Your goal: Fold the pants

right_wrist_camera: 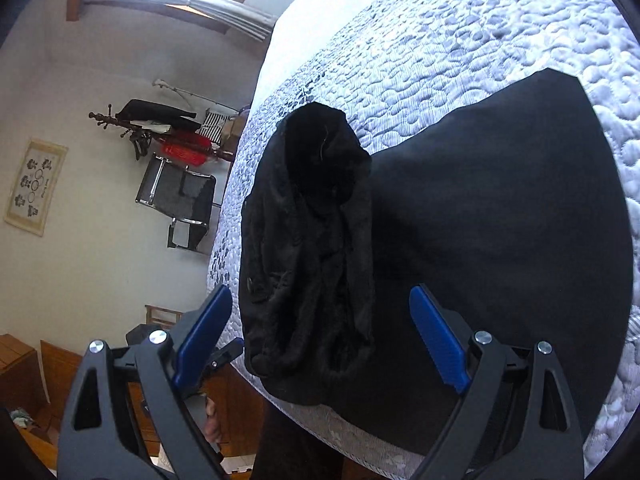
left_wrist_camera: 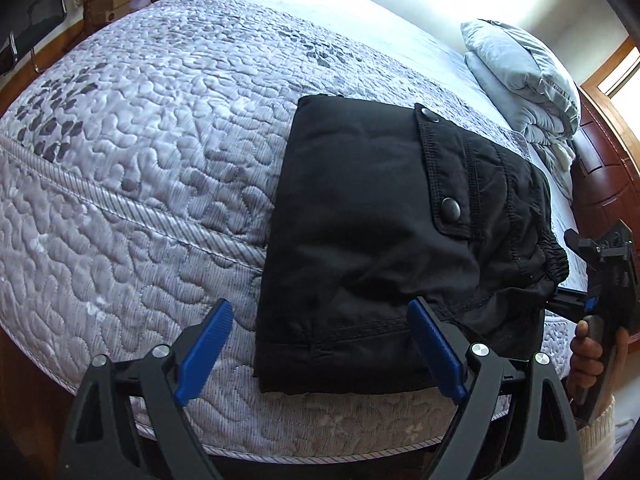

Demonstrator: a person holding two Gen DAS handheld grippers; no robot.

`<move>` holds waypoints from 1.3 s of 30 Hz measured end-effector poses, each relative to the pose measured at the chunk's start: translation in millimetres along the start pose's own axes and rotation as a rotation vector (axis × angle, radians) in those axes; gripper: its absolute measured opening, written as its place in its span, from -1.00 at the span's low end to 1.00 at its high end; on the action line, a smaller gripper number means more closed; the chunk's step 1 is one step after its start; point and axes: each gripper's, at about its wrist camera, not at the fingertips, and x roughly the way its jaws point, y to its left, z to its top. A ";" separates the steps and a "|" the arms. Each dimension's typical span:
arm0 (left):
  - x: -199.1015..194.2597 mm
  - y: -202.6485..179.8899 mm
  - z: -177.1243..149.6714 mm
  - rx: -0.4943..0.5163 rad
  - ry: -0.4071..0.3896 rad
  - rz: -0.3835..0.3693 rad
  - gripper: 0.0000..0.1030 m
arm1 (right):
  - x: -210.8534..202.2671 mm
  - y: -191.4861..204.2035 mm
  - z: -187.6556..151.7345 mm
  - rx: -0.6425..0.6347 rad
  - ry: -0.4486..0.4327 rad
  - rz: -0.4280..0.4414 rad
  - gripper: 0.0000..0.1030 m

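Nearest, the left gripper [left_wrist_camera: 320, 344] hangs with its blue-padded jaws spread wide and nothing between them; its right pad sits just over the near hem of the folded black fabric pants [left_wrist_camera: 384, 240], though I cannot tell whether it touches. Just ahead of those jaws and a little to their right, the pants lie as a compact rectangular bundle near the front edge of the grey-lilac quilted bedspread [left_wrist_camera: 140, 160], a snap-buttoned cargo pocket flap [left_wrist_camera: 444, 168] on top and the gathered elastic waistband [left_wrist_camera: 552, 264] at the bundle's right end.

From the right wrist view, the right gripper [right_wrist_camera: 320, 340] is likewise released, jaws apart and empty, with the bunched waistband end directly ahead between them and the smooth folded body stretching off past the right jaw.

Judged from this, the folding looks essentially done: legs doubled up, edges roughly squared, both tools let go. What may remain is tidying the puffy, loose waistband end, which sits higher than the rest.

Farther beyond the jaws, a pile of pale blue-grey bedding [left_wrist_camera: 528, 80] rests well apart from the pants.
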 end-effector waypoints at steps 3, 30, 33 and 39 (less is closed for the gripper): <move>0.0 6.8 -0.2 -0.019 0.001 -0.002 0.74 | 4.4 0.9 0.7 -0.003 0.020 0.014 0.75; 0.4 34.5 -5.8 -0.086 0.029 -0.004 0.80 | 15.2 39.3 0.1 -0.068 0.039 0.030 -0.57; -3.8 37.3 -7.1 -0.097 0.023 -0.006 0.80 | 14.7 60.8 1.7 -0.097 0.040 0.028 -0.58; -16.3 47.1 -7.2 -0.127 -0.006 -0.016 0.80 | 9.9 93.8 7.6 -0.122 0.046 0.060 -0.60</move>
